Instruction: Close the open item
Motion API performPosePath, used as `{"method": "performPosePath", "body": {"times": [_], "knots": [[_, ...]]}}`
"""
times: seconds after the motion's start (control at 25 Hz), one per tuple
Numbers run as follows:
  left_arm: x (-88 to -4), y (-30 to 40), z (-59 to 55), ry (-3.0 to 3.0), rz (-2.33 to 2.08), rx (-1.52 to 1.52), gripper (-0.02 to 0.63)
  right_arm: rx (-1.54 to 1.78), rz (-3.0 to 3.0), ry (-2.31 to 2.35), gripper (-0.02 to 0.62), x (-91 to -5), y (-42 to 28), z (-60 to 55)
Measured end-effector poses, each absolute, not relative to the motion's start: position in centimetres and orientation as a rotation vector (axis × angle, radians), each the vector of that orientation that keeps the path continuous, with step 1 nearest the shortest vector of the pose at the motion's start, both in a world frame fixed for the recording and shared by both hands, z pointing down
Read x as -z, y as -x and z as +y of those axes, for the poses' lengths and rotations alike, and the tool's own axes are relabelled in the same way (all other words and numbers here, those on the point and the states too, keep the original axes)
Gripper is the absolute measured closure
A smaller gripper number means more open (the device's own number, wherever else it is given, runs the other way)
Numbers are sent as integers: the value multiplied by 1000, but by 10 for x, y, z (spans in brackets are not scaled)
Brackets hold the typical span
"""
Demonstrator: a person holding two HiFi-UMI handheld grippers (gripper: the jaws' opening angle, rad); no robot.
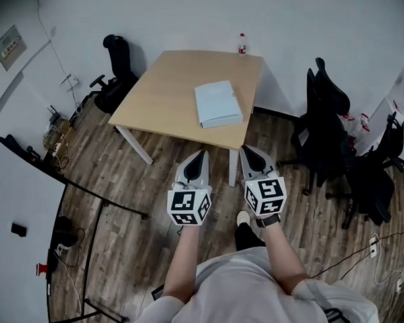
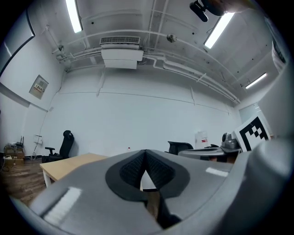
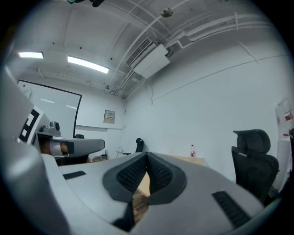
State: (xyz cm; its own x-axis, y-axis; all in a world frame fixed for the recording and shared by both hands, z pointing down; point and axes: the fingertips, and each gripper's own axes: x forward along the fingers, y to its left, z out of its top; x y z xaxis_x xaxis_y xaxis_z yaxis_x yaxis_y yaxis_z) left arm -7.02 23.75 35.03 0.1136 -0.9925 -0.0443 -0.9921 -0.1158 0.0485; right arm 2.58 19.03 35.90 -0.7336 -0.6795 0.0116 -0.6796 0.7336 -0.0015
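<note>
A wood-floored room holds a table, with a pale blue item lying flat toward its near right side and a bottle at the far edge. The left gripper and right gripper hover side by side just short of the table. Each has its jaws closed tip to tip, with nothing between them.

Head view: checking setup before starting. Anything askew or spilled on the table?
Nothing stands out: the pale blue rectangular item lies flat on the wooden table, the small red-capped bottle stands upright at its far edge.
</note>
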Motion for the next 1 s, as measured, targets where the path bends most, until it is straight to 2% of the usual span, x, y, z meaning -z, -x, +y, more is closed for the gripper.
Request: {"method": "performPosePath", "body": {"times": [0.52,1.0], "knots": [[-332,99,51,-2245,-2183,129,597,-10,-2979,-1008,583,-341,5,8],[-372,111,-28,-2142,-2174,64,597,-149,-2953,-982,583,-381,4,-74]]}}
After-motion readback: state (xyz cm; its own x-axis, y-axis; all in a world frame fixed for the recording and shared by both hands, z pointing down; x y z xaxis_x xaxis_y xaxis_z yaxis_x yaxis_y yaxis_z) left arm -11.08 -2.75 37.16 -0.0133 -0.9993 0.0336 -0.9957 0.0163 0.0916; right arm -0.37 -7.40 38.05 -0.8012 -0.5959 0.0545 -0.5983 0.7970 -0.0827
